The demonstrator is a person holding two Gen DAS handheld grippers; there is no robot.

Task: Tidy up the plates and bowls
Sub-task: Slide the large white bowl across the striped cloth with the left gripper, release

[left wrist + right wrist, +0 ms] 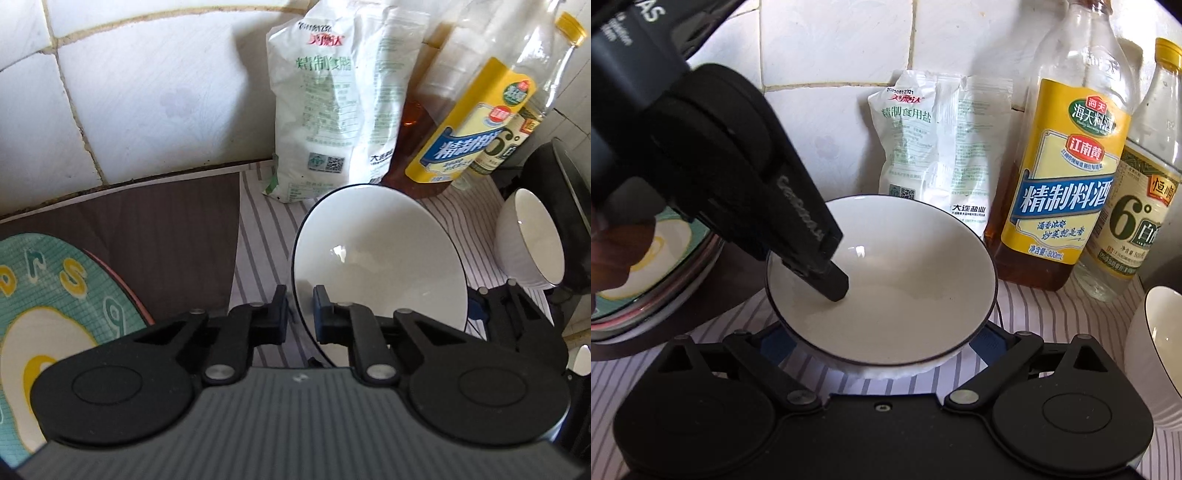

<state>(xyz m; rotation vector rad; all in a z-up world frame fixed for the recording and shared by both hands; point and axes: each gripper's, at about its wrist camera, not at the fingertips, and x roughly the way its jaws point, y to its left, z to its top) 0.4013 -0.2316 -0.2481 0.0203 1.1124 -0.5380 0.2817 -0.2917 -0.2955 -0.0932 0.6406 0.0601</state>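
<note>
Two grippers at one wide white bowl with a dark rim, standing on a striped cloth near the tiled wall. Far left: patterned plate, teal with a fried-egg design, on a brown mat. Next, left gripper, jaws pinched together on the bowl's left rim, one finger outside the wall, one inside; in the right wrist view its inner finger reaches down into the bowl. Right gripper at the bowl's near side, jaws spread wide to either side of the bowl's lower wall; blue pads partly hidden, contact cannot be told. Behind the bowl, a white salt bag leans on the tiles. Right of it, a yellow-labelled bottle with amber liquid, then a clear bottle with a yellow cap. Far right: smaller white bowl, apart from the wide one.
</note>
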